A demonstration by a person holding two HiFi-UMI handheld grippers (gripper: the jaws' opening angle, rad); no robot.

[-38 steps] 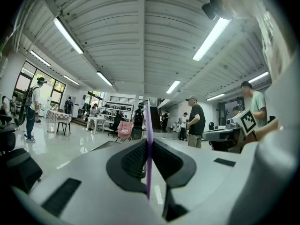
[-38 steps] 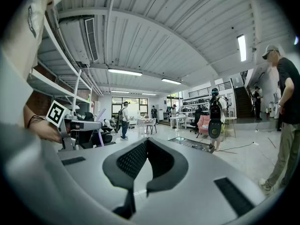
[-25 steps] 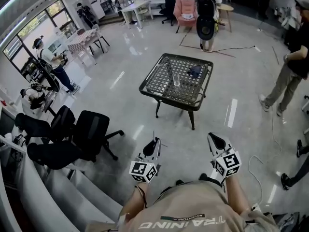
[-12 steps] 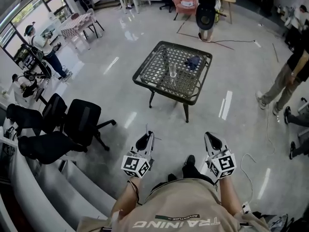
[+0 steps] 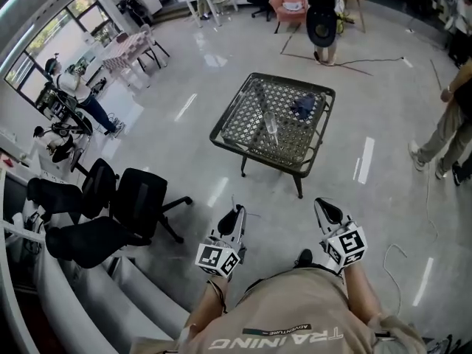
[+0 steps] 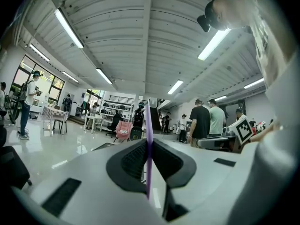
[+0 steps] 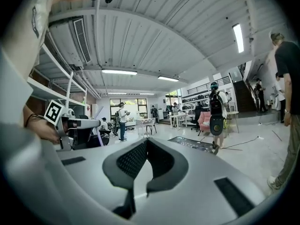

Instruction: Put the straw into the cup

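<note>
A black mesh-top table [image 5: 254, 140] stands on the floor some way ahead of me. A clear cup [image 5: 272, 127] is upright near its middle, and a dark blue cloth [image 5: 302, 108] lies behind the cup. My left gripper [image 5: 235, 217] is held low near my body, shut on a thin purple straw [image 6: 148, 139] that sticks up between its jaws. The straw [image 7: 99, 137] and the left gripper's marker cube [image 7: 54, 110] also show in the right gripper view. My right gripper [image 5: 325, 211] is beside the left one, shut with nothing in it. Both are far from the cup.
Black office chairs [image 5: 125, 209] stand to my left beside a curved white rail. A person with a backpack [image 5: 322, 17] stands beyond the table and another person [image 5: 450, 120] at the right. A cable [image 5: 394, 260] lies on the floor at my right.
The head view has swung slightly, so the table shifts in the frame. Both grippers keep the same low pose, and the straw stays in the left one.
</note>
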